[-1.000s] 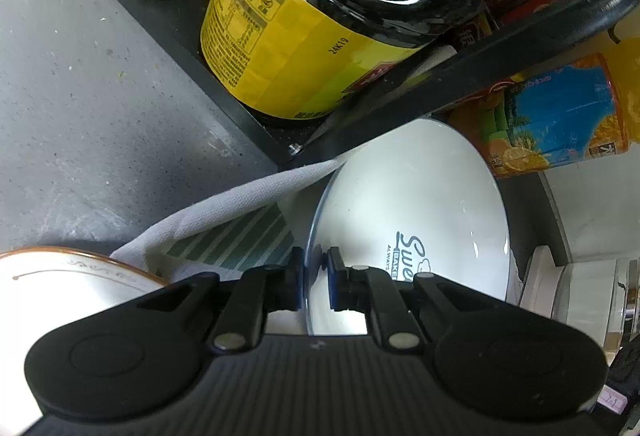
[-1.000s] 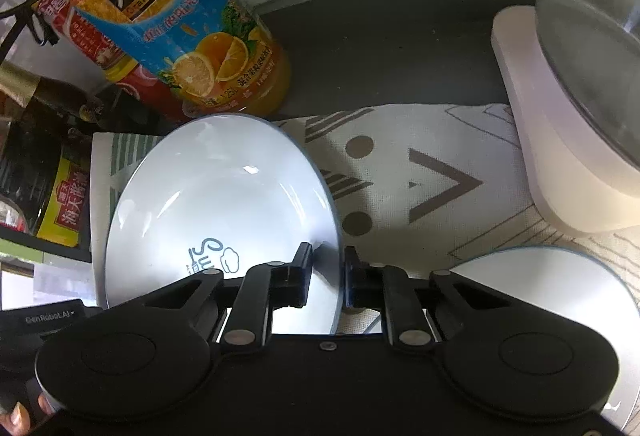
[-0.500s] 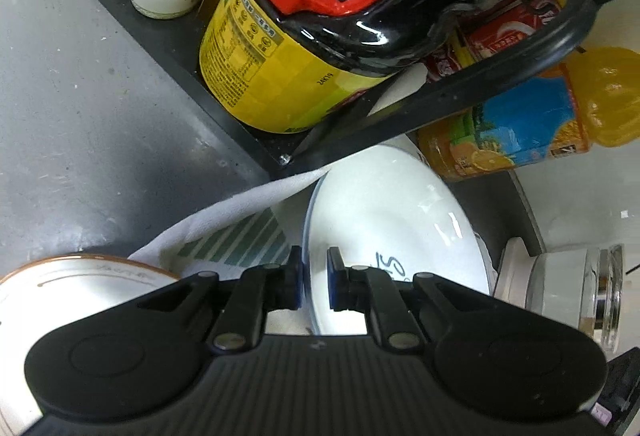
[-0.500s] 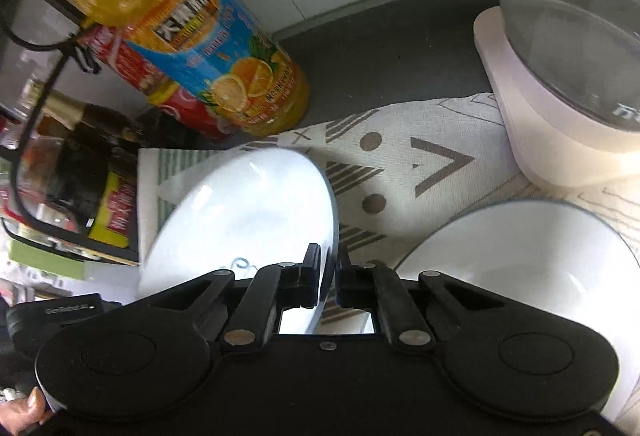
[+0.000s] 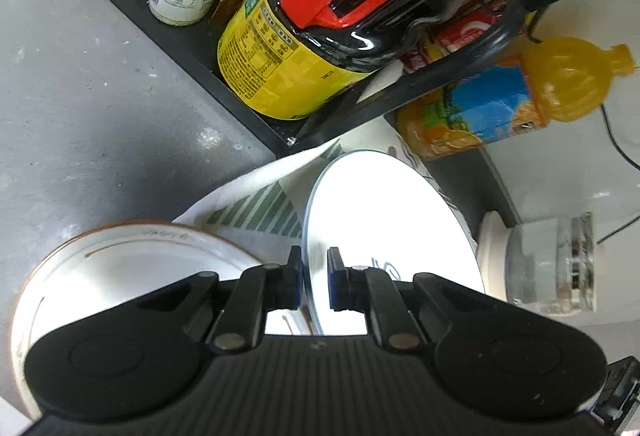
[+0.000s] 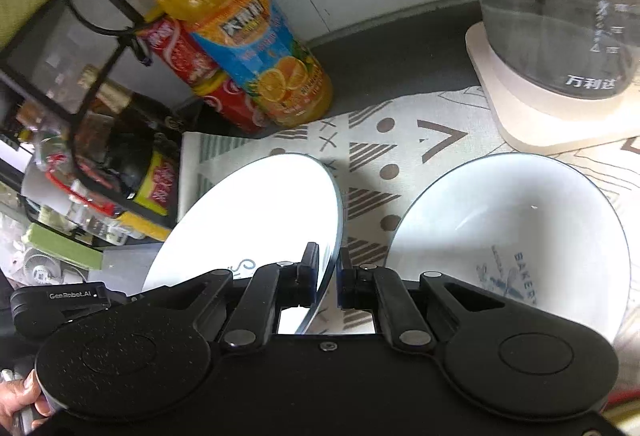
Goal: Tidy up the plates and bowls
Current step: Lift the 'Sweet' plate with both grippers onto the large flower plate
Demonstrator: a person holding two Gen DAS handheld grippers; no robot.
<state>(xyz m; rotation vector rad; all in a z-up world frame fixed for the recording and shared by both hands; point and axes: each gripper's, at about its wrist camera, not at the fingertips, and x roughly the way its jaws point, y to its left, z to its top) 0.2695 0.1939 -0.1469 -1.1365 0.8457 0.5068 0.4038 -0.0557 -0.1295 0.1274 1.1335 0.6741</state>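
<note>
A white bowl with a thin blue rim (image 5: 384,228) hangs tilted above the patterned cloth, held on two sides. My left gripper (image 5: 314,278) is shut on its left rim. In the right wrist view the same bowl (image 6: 260,212) sits left of centre, and my right gripper (image 6: 328,272) is shut on its right rim. A second white bowl with blue print (image 6: 512,228) rests on the cloth to the right. A white plate with a brown rim (image 5: 132,264) lies on the grey counter under my left gripper.
A black rack (image 5: 400,92) holds a yellow-labelled jug (image 5: 288,48) and jars just behind the bowl. An orange juice bottle (image 6: 248,48) and red cans stand by the wall. A glass kettle on a white base (image 6: 556,36) stands at the right. The patterned cloth (image 6: 420,140) covers the counter.
Both grippers have risen and drawn back with the bowl, which has lifted off the cloth. The right gripper's fingers closed onto the rim. The second bowl has come into fuller view.
</note>
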